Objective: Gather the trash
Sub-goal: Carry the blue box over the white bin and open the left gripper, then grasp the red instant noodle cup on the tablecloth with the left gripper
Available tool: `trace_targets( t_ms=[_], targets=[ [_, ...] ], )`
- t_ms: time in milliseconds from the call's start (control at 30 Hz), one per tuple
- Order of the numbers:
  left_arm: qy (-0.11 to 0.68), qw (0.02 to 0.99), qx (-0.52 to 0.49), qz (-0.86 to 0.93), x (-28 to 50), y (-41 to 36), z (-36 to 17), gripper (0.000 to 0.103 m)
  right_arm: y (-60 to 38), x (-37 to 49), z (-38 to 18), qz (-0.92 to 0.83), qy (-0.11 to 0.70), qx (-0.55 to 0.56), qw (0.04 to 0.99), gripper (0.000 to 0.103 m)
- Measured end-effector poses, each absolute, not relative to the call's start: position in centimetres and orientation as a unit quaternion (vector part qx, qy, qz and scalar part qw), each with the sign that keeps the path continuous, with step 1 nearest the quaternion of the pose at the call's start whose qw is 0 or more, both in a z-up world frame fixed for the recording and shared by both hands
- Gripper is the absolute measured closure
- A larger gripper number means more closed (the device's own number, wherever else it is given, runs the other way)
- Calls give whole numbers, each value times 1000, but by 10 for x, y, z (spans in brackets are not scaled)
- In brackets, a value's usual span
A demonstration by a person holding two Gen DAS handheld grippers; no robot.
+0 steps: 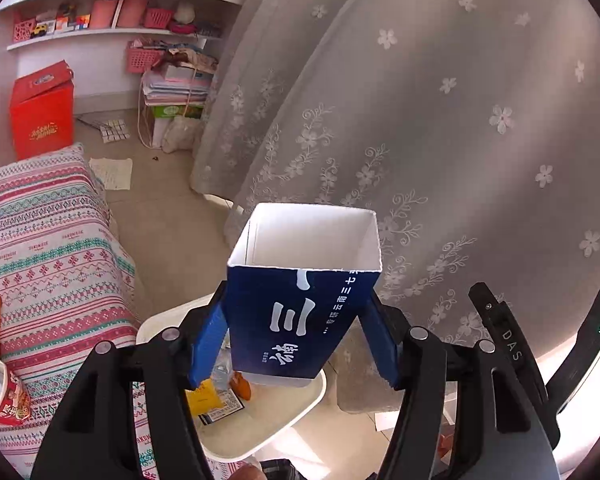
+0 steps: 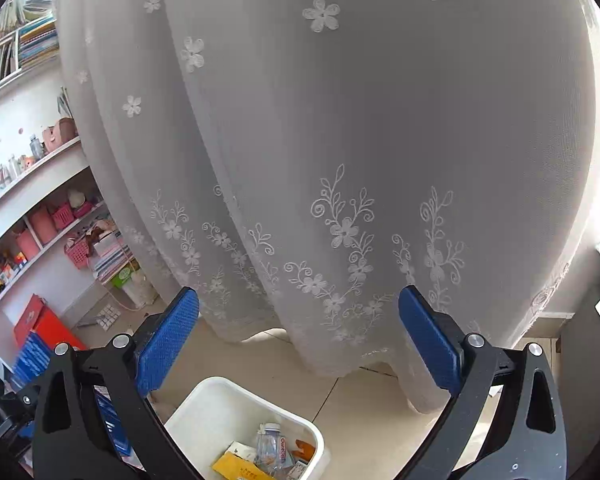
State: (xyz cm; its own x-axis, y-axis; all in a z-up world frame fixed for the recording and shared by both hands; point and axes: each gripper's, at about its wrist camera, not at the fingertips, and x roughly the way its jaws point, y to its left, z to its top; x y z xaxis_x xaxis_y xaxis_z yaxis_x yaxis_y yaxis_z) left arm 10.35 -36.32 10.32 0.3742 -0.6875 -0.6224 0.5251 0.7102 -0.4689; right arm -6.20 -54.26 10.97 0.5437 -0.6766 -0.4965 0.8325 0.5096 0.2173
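My left gripper [image 1: 296, 320] is shut on a dark blue carton [image 1: 300, 304] with white print and an open white top, held in the air above the white trash bin [image 1: 292, 412]. The bin holds a yellow packet [image 1: 206, 398] and other scraps. In the right wrist view my right gripper [image 2: 300, 340] is open and empty above the same white bin [image 2: 204, 404], which holds a crushed plastic bottle [image 2: 272, 450] and a yellow packet [image 2: 236, 468]. The blue carton shows blurred at the left edge [image 2: 32, 356].
A floral lace curtain [image 1: 420, 120] hangs close behind the bin. A striped sofa cover [image 1: 48, 264] lies left, with a red-white snack cup [image 1: 4, 396] on it. A red box [image 1: 42, 112] and cluttered white shelves [image 1: 112, 28] stand beyond. Paper scraps [image 1: 112, 172] lie on the tiled floor.
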Motion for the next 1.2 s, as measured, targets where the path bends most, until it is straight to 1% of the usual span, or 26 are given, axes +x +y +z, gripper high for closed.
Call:
trace_targets(
  t_ms=[133, 233, 300, 400, 467, 567, 700, 867, 967, 1067, 1200],
  targets=[
    [417, 829, -75, -364, 96, -360, 99, 31, -543, -64, 110, -443, 174, 232, 848, 7],
    [418, 839, -45, -347, 87, -347, 90, 28, -540, -59, 108, -432, 182, 239, 850, 7],
    [416, 851, 5, -320, 73, -337, 77, 28, -537, -56, 107, -422, 185, 245, 853, 7],
    [421, 857, 108, -278, 54, -325, 45, 26, -529, -51, 108, -407, 184, 253, 858, 7],
    [440, 849, 137, -258, 51, -316, 22, 26, -522, -46, 108, -396, 187, 254, 862, 7],
    [486, 834, 134, -222, 63, -299, -9, 26, -513, -37, 107, -378, 196, 257, 868, 7],
    [508, 835, 129, -169, 84, -274, -41, 26, -502, -28, 107, -367, 204, 249, 873, 7],
    [540, 820, 106, -158, 107, -242, -70, 26, -496, -19, 106, -360, 212, 243, 875, 7],
    [539, 827, 100, -127, 119, -221, -71, 26, -491, -13, 105, -353, 219, 240, 877, 7],
    [529, 837, 83, -113, 133, -185, -57, 27, -486, -7, 104, -345, 223, 236, 881, 7],
    [517, 848, 91, -70, 154, -132, -38, 26, -477, 4, 102, -328, 235, 238, 884, 7]
  ],
)
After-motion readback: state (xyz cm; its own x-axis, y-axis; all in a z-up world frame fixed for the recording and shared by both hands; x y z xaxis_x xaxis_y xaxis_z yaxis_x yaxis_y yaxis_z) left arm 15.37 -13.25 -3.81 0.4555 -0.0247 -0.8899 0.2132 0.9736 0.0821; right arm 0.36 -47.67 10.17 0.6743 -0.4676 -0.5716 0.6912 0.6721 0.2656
